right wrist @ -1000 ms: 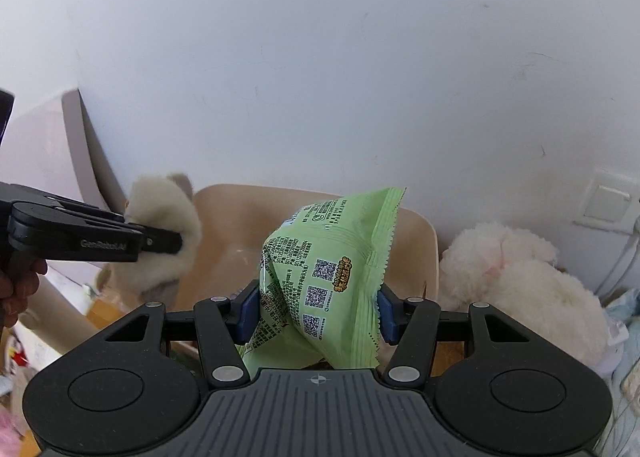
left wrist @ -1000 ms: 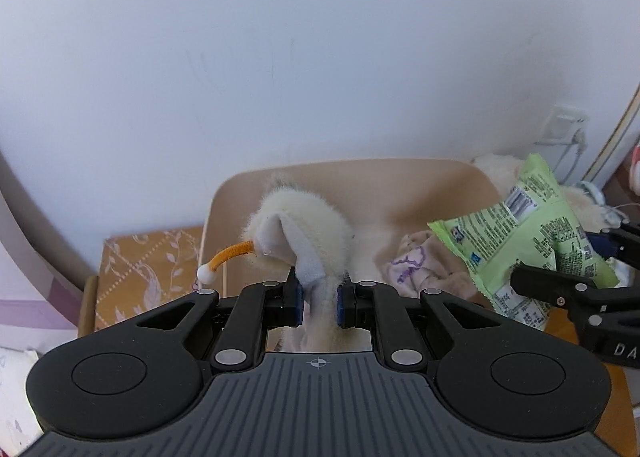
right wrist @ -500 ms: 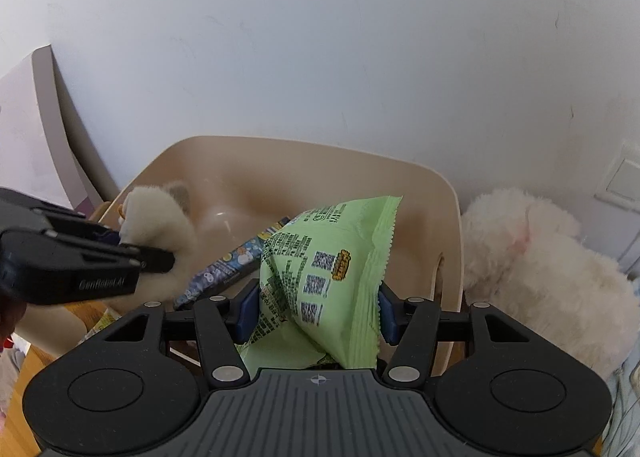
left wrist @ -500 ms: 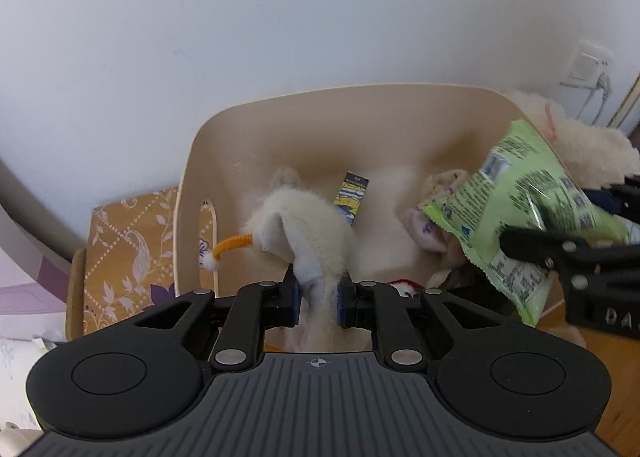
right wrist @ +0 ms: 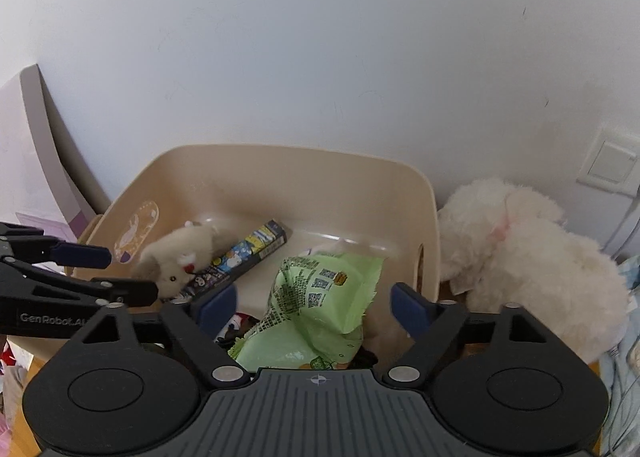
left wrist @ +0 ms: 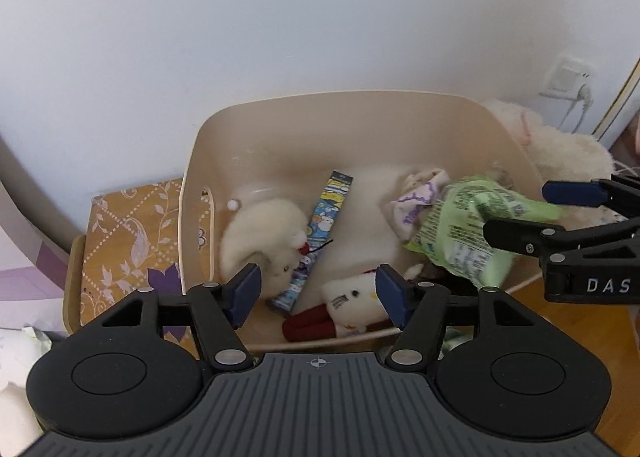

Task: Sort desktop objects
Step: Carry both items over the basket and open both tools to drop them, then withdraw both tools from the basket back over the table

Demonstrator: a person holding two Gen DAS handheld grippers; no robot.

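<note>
A beige plastic bin (left wrist: 280, 117) (right wrist: 304, 177) stands against the wall. In it lie a white fluffy toy (left wrist: 268, 233) (right wrist: 180, 257), a blue printed stick pack (left wrist: 320, 233) (right wrist: 244, 253), a green snack bag (left wrist: 468, 229) (right wrist: 320, 305), a small plush with red legs (left wrist: 344, 309) and a purple-printed cloth (left wrist: 416, 201). My left gripper (left wrist: 318, 291) is open and empty above the bin's near edge. My right gripper (right wrist: 314, 305) is open just above the green bag, which looks loose between the jaws.
A large white fluffy plush (right wrist: 532, 257) (left wrist: 560, 141) sits to the right of the bin. A brown floral box (left wrist: 128, 241) is on its left. A wall switch (right wrist: 612, 161) and a socket (left wrist: 570, 77) are on the white wall.
Both grippers have opened over the bin. The white toy has dropped from the left one and the green bag from the right one into the bin.
</note>
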